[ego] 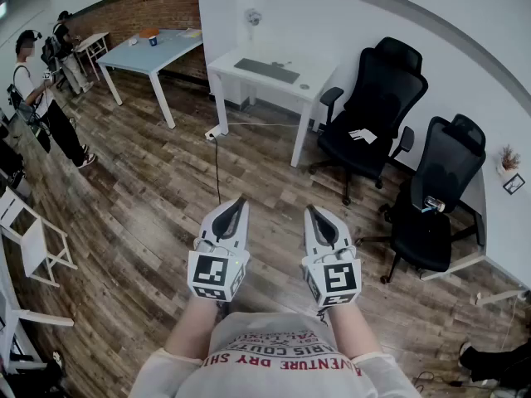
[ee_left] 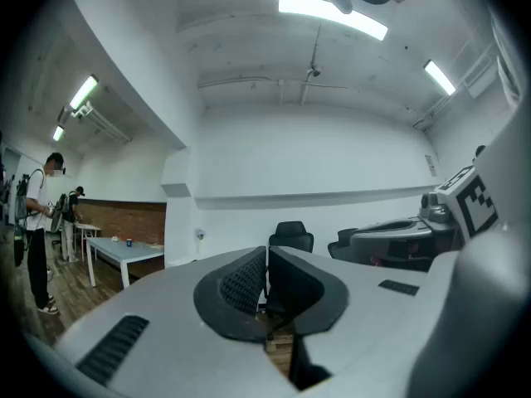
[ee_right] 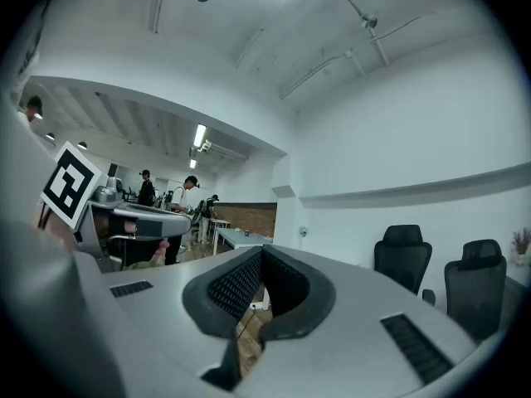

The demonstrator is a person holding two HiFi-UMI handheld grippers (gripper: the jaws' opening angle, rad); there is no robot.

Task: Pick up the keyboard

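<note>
I hold both claws out level and side by side above the wooden floor (ego: 141, 189). My left gripper (ego: 240, 200) has its jaws pressed together with nothing between them, and my right gripper (ego: 310, 209) is likewise closed on nothing. Beyond the tips a power strip (ego: 213, 133) lies on the floor, with a dark cable (ego: 218, 168) running from it toward me. Past that stands a white desk (ego: 319, 80). The keyboard (ego: 266, 70) lies flat along the middle of its top, clear of every edge, well apart from both claws and straight ahead of the gap between them. Two black office chairs (ego: 373, 106) stand to the desk's right, and a blue table (ego: 158, 52) stands farther off to its left.
</note>
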